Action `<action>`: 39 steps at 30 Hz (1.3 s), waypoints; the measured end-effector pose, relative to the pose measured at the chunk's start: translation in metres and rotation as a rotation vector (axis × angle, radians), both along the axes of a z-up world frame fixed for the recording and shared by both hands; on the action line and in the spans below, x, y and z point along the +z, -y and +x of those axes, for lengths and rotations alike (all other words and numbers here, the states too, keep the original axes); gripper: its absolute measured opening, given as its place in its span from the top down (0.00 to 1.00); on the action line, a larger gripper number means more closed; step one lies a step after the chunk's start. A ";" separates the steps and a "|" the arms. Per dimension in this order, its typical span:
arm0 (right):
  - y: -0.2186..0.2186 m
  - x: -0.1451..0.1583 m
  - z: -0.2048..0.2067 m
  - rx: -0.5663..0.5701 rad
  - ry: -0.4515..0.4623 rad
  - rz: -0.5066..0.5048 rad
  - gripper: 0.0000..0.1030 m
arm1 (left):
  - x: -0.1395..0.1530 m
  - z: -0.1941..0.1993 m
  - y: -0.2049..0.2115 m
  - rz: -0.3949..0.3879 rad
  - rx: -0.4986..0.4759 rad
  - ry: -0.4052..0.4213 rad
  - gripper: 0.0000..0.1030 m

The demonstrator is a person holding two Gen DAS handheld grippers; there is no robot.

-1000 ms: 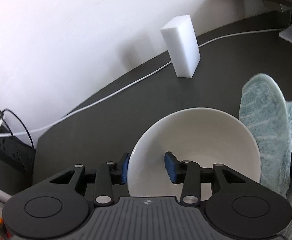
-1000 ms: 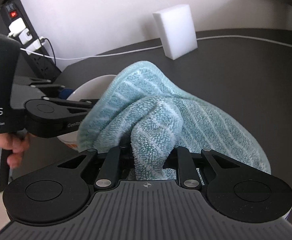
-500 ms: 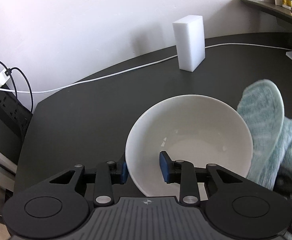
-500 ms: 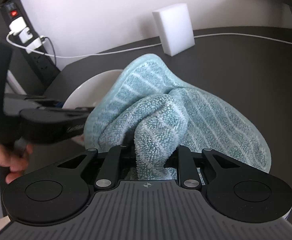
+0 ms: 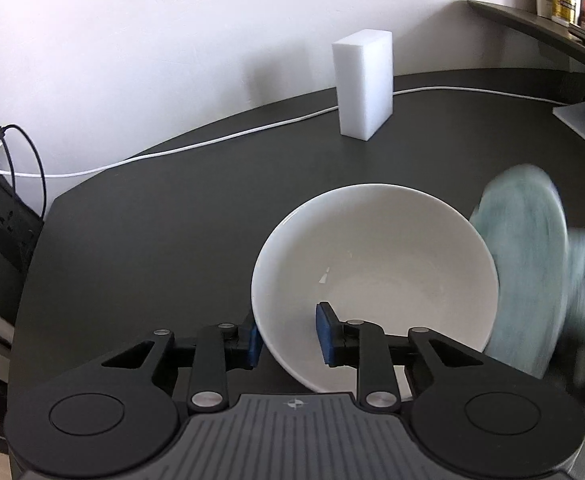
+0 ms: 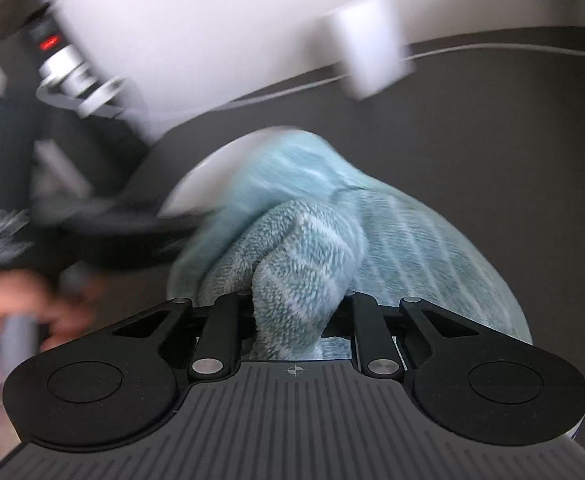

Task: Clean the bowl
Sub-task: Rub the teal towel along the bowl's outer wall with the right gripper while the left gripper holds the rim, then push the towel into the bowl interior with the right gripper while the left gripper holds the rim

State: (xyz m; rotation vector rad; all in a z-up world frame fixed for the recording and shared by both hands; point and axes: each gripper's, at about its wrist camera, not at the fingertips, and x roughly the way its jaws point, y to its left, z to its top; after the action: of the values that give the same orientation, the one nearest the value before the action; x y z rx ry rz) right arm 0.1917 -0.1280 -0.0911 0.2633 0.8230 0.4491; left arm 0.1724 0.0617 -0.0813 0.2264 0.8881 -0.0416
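Blue pads (image 5: 325, 334) of the left gripper (image 5: 288, 336) were seen straddling the near rim of the round white ceramic bowl (image 5: 376, 276), one pad outside the wall and one inside, with the jaws closing on it. The bowl was set on the dark matte tabletop (image 5: 164, 236), tilted toward the camera. Between the jaws of the right gripper (image 6: 294, 312) a fold of the teal striped terry cloth (image 6: 332, 240) was clamped tight, and the rest of the cloth was bunched against the bowl's right side. Farther back, an upright white foam block (image 5: 364, 84) was stood beside a white cable (image 5: 212, 142) near the wall. A hand (image 6: 16, 308), blurred, was visible at the left.
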 end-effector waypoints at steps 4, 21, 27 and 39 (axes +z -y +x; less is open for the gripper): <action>0.012 0.008 0.026 -0.037 0.016 -0.037 0.83 | 0.000 -0.005 0.010 -0.026 -0.020 -0.006 0.76; 0.010 0.021 0.032 0.044 0.026 -0.139 0.82 | -0.002 0.013 0.025 -0.030 0.022 0.017 0.71; 0.022 0.047 0.015 0.038 0.136 -0.157 0.81 | 0.023 0.002 0.009 -0.035 0.020 0.093 0.58; -0.057 0.060 0.064 0.383 0.229 -0.498 0.62 | 0.008 0.019 -0.003 -0.048 -0.027 0.035 0.56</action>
State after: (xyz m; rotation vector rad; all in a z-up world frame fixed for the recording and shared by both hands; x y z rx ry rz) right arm 0.2554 -0.0710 -0.0307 -0.4074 0.7338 0.6013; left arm 0.1910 0.0647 -0.0734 0.1933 0.8484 -0.0835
